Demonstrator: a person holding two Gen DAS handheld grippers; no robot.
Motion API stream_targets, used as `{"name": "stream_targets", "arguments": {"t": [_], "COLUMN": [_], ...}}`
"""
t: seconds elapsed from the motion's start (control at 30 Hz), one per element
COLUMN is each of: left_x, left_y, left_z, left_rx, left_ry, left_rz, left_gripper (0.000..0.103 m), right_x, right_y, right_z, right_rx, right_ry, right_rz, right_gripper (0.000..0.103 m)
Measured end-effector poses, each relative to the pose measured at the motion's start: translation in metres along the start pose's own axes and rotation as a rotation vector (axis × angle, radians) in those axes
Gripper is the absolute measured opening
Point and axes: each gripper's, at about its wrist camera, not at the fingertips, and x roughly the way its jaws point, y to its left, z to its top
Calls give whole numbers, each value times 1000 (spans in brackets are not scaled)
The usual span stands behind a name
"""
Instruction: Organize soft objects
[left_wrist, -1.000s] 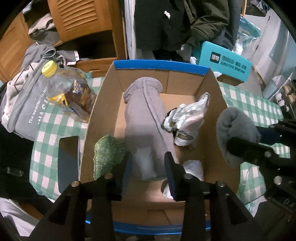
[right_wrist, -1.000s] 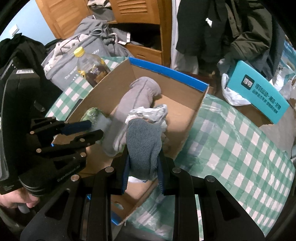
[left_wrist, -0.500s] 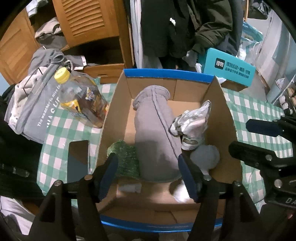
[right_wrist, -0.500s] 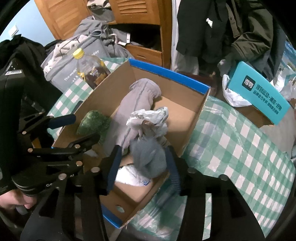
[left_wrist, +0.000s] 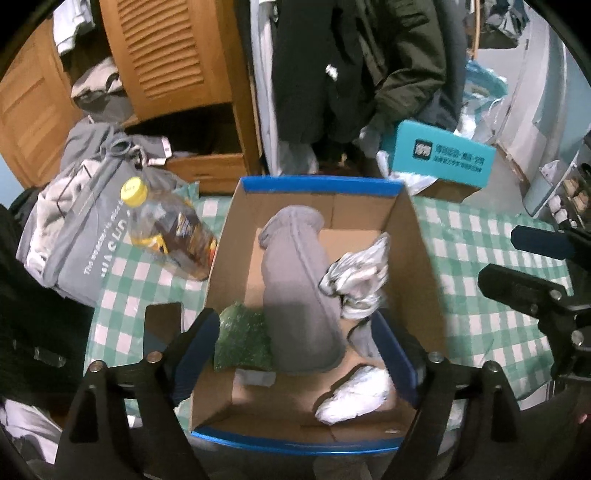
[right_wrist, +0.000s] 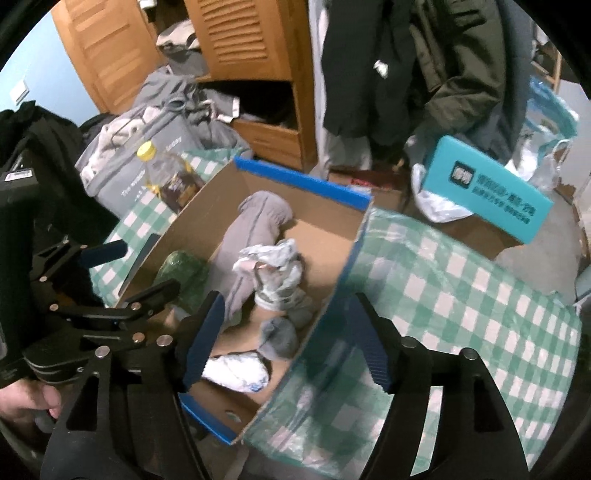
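Both grippers have let go and lifted off since the earlier frames: left gripper released the long grey roll, right gripper dropped the small grey sock ball into the cardboard box. Jaws on both are opening, nothing pressed between the pads; each hovers above the box's near end.

Inside the box now: grey roll lying lengthwise down the middle, green fuzzy bundle just beside it on the left, crumpled white-grey cloth on the right, white bundle at the near corner, sock ball near it.

Checked surface to the right of the box looks bare of loose soft items. Left of the box sit an oil bottle and a grey bag of clothes; can't tell whether those count. Judgement: sorting looks mostly done, maybe finished; only tidying inside the box remains.
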Motion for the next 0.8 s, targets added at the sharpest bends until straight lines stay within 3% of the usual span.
{"name": "stream_targets", "arguments": {"t": [0.17,0.4,0.8], "left_x": [-15,-38,-51], "left_y": [-9,-32,-57], "left_z": [7,15,19], "left_rx": [5,40,62], "left_ry": [-34,-96,-111], "left_rz": [-12,-16,-8], "left_gripper": [88,101,102], "right_x": [-19,-45,-68], "right_y": [-10,-26,-54], "right_z": [-2,-9,-27], "right_rx": [22,31,66], "right_ry": [-41,-105,-144], "right_rz": [-23,-82,-136], "right_gripper": [76,77,78]}}
